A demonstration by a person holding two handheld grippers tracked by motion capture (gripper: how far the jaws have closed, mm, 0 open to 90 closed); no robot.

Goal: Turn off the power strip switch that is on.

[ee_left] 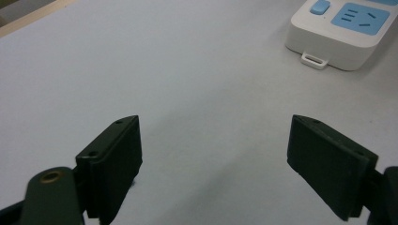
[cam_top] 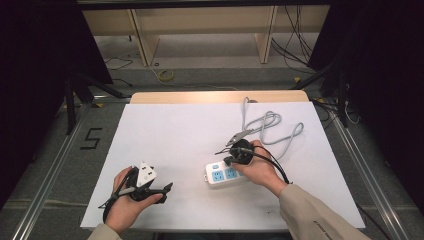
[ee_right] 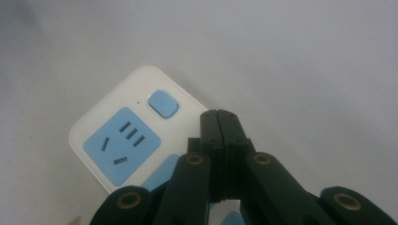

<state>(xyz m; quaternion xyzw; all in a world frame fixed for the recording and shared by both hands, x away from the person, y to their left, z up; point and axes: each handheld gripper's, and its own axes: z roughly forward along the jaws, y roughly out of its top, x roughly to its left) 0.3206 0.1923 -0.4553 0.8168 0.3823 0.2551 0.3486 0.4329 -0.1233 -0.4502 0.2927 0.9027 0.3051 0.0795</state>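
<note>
A white power strip [cam_top: 220, 175] with blue sockets lies on the white table [cam_top: 175, 135], right of centre near the front. Its grey cable [cam_top: 272, 125] coils toward the back right. My right gripper [cam_top: 228, 161] hangs just over the strip's left end. In the right gripper view its jaws [ee_right: 220, 117] are pressed together with nothing between them, their tips beside the blue button [ee_right: 163, 104] and above a blue socket [ee_right: 122, 143]. My left gripper [cam_top: 164, 188] rests low at the front left, pointing right. Its jaws [ee_left: 216, 126] stand wide open over bare table, with the strip's end [ee_left: 338, 33] farther off.
Beyond the table's far edge stands a wooden shelf frame [cam_top: 200, 30] with loose cables [cam_top: 295, 45] on the floor. Metal rails [cam_top: 50, 170] run along both sides, and black stand legs [cam_top: 75, 95] rise at the left and right.
</note>
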